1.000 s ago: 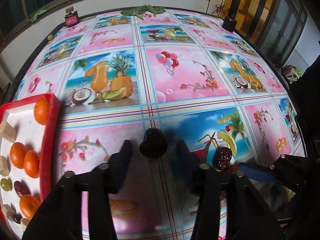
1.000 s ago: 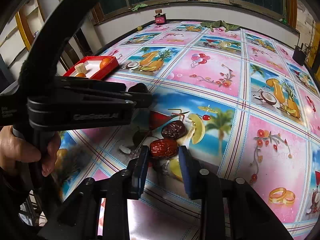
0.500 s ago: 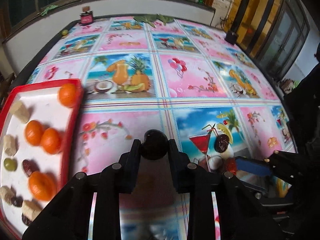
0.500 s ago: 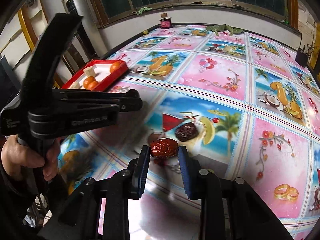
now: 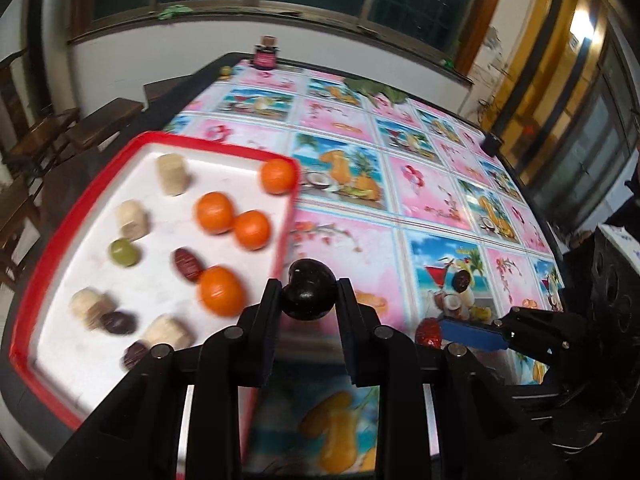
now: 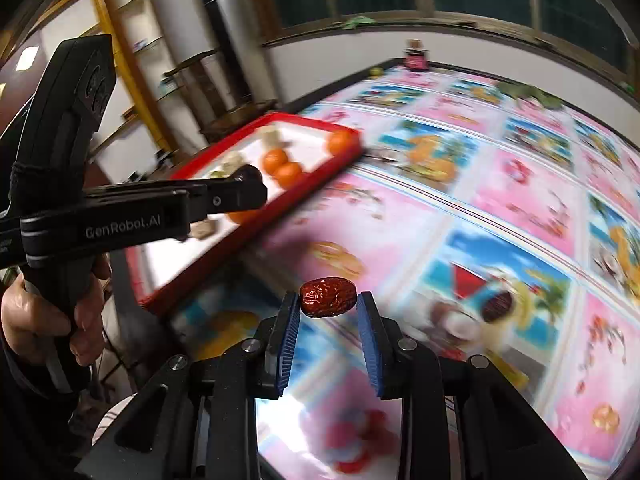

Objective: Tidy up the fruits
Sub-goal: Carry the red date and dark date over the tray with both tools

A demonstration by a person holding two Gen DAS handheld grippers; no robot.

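Observation:
My left gripper [image 5: 308,294] is shut on a dark plum-like fruit [image 5: 307,295] and holds it in the air beside the right rim of the red tray [image 5: 286,224]. The tray holds several oranges [image 5: 214,213], pale cut pieces [image 5: 172,174], dark dates [image 5: 186,265] and a green grape [image 5: 124,253]. My right gripper [image 6: 328,300] is shut on a red date [image 6: 328,297], lifted above the table. In the right wrist view the left gripper [image 6: 244,192] stands over the tray [image 6: 304,192]. One dark date [image 6: 496,305] lies on the tablecloth; it also shows in the left wrist view [image 5: 461,281].
The table [image 5: 440,184] carries a pink and blue fruit-print cloth. A small dark jar [image 5: 265,56] stands at the far edge, with green leaves [image 5: 376,90] and a black object [image 5: 490,144] near the far right edge. Wooden chairs [image 5: 48,132] stand left of the table.
Both grippers have risen and swung left toward the tray, each carrying its fruit. The red date has left the tablecloth. The tray now fills more of the left wrist view.

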